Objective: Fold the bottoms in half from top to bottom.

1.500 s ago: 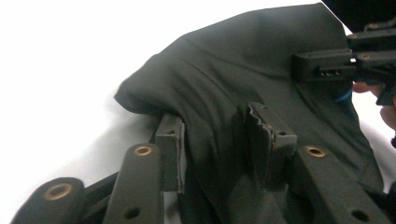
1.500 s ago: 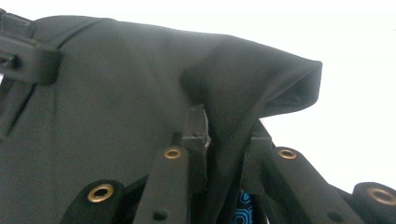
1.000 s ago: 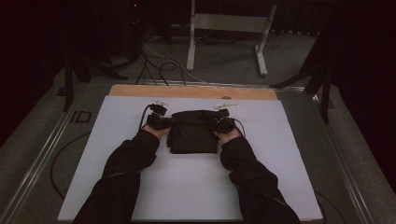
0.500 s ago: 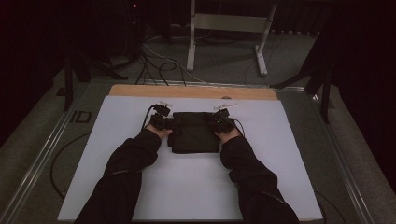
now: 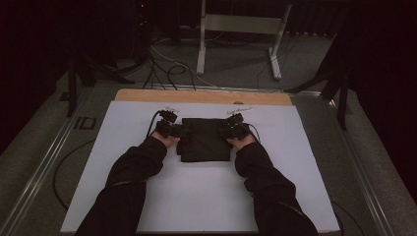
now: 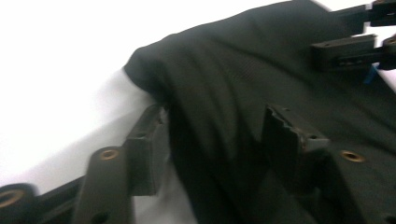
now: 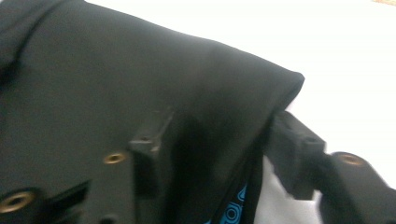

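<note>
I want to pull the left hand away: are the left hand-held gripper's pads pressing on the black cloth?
Cannot tell. In the left gripper view the left hand-held gripper straddles the edge of the black cloth, jaws just opening; blur and dark fabric hide any gap.

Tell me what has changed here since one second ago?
Both grippers' jaws have just been opening: the left gripper and right gripper each straddle an edge of the folded black cloth without pinching it, so they seem to be letting go. The cloth now lies flatter and squarer. Hands and white board stayed put.
</note>
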`<action>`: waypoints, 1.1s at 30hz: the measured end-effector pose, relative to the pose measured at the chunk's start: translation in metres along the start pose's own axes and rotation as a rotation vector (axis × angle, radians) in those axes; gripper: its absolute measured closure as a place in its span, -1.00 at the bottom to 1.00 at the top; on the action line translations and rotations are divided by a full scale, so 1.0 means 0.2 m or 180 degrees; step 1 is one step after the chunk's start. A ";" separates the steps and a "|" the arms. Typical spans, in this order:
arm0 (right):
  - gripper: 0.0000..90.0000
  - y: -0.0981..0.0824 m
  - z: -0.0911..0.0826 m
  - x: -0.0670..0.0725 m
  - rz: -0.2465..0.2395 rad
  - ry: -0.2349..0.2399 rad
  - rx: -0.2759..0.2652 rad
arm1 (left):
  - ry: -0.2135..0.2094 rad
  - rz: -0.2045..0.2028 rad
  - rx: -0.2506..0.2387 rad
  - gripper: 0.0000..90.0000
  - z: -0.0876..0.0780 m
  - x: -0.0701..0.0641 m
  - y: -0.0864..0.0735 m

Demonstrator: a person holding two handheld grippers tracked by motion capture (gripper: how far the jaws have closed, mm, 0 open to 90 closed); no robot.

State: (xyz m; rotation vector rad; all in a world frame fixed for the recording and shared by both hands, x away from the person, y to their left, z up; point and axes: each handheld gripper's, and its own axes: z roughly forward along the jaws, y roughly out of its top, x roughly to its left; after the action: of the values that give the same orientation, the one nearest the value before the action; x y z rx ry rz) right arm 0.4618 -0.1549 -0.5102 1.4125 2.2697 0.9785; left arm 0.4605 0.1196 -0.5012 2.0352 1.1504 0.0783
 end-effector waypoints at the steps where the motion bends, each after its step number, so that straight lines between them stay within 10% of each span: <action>1: -0.16 0.00 0.00 0.00 -0.0005 0.0021 -0.0005 | 0.0003 0.0012 -0.0019 -0.19 -0.01 -0.01 0.00; 15: -0.70 0.08 -0.12 0.04 -0.0066 0.0284 -0.0228 | -0.0315 0.0255 -0.0091 -0.98 -0.09 -0.10 0.01; 33: -0.72 0.12 -0.23 0.12 -0.0425 0.0529 -0.0369 | -0.0576 0.0633 -0.0214 -1.00 -0.22 -0.24 -0.03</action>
State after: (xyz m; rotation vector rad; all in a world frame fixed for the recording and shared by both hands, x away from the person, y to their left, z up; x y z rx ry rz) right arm 0.4405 -0.1441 -0.4581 1.1556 2.3458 1.2020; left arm 0.4106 0.1105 -0.4593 2.0457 0.8225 0.0300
